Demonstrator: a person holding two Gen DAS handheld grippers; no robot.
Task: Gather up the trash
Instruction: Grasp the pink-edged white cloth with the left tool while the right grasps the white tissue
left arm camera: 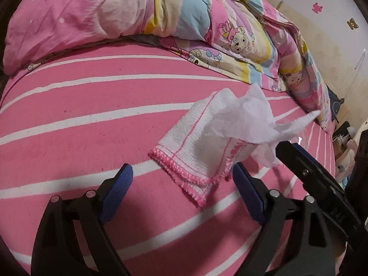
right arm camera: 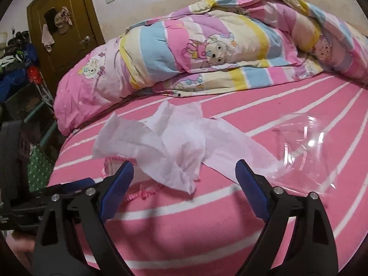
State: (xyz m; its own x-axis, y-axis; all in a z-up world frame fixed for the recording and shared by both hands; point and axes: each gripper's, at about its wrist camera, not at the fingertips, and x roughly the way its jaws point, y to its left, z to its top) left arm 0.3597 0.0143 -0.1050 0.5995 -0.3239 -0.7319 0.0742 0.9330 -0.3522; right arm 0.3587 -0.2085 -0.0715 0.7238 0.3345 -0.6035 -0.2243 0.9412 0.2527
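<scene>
A crumpled white tissue lies on the pink striped bed sheet, partly over a white cloth with pink stitched edging. The tissue also shows in the left wrist view. A clear plastic cup or lid lies on its side to the tissue's right. My right gripper is open, its jaws on either side of the tissue's near end. My left gripper is open, just short of the cloth's near corner. The right gripper's body shows at the right of the left wrist view.
A bunched cartoon-print quilt and pink pillow fill the far side of the bed. A brown door and cluttered shelves stand to the left. The bed's edge drops off at the right in the left wrist view.
</scene>
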